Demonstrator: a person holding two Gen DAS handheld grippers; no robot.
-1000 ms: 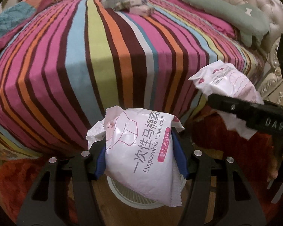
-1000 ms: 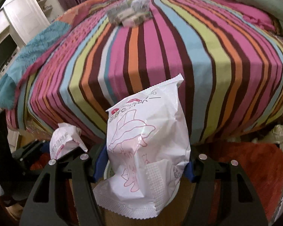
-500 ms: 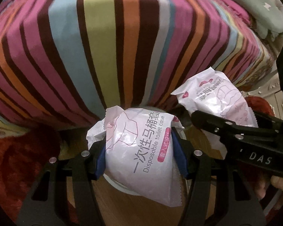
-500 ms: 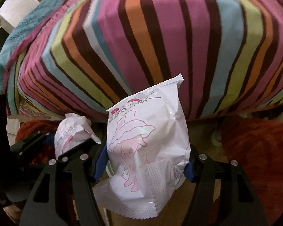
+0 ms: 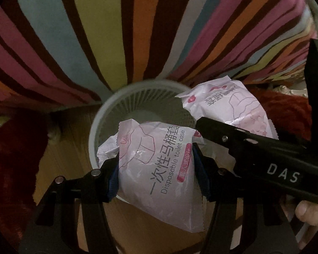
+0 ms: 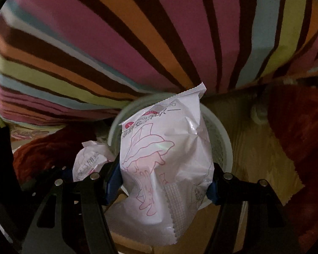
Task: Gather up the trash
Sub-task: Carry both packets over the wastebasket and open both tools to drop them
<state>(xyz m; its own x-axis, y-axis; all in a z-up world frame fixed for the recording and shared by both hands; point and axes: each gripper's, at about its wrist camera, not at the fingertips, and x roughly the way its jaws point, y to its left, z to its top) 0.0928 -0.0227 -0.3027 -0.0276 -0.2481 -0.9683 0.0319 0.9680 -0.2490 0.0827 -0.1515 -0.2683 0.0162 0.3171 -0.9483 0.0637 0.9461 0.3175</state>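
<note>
Two packets, one in each of my grippers: left gripper (image 5: pixel 156 167) clamps the printed packet (image 5: pixel 159 169), right gripper (image 6: pixel 165 180) clamps the other packet (image 6: pixel 165 160). Both hang over the white bin (image 5: pixel 108 110) on the wood floor (image 6: pixel 254 144). Striped bedspread (image 5: pixel 137 31) looms just behind; red rug (image 6: pixel 303 131) flanks it, perhaps touching the bin.

Waste basket (image 5: pixel 125 101) mouth open below, interior bare (mesh wall visible). Striped bedspread (image 5: pixel 116 31) overhangs basket's far rim. Right gripper (image 5: pixel 233 127) with its packet (image 5: pixel 229 105) crowds basket's right edge. Wooden floor (image 6: pixel 250 139) beside basket free.
</note>
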